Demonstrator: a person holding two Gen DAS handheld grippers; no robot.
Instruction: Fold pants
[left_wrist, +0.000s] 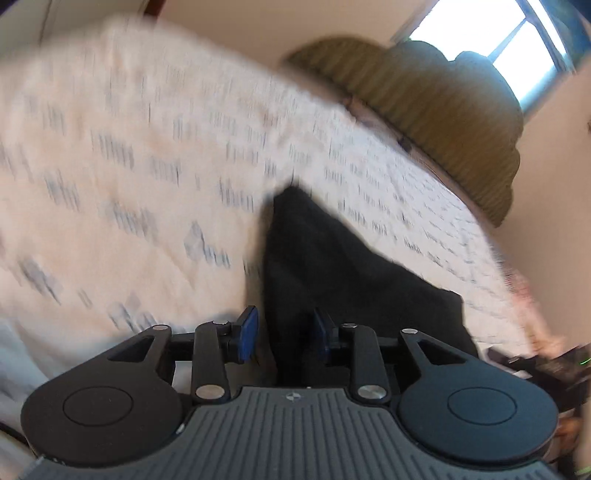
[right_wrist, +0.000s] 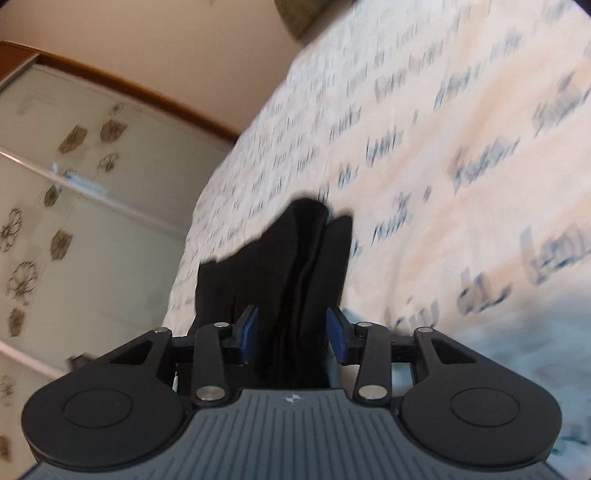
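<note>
Evidently the fold is at its carrying stage: both grippers have dark cloth between their blue pads, and the blurred surroundings suggest movement.

In the left wrist view, the left gripper (left_wrist: 284, 334) has the black fabric pants (left_wrist: 332, 266) running up from between its jaws through the lower middle of the frame, spreading into a dark wedge. The cloth lies against the right-hand pad, while a sliver of light shows beside the left-hand pad, so I cannot tell whether the jaws truly pinch it.

In the right wrist view, the right gripper (right_wrist: 291, 336) has a thick bunched fold of the pants (right_wrist: 295, 266) between its pads, filling most of the gap; here too, whether it is gripped or merely lying between the jaws cannot be told.

Behind the pants spreads the cream bedspread printed with blue-grey lettering (left_wrist: 129, 166), with an olive ribbed cushion (left_wrist: 443, 122) at upper right of the left view.

The next move, I judge, calls for carrying the lifted edge across to meet the far part, both hands level, then lowering it flat.
</note>
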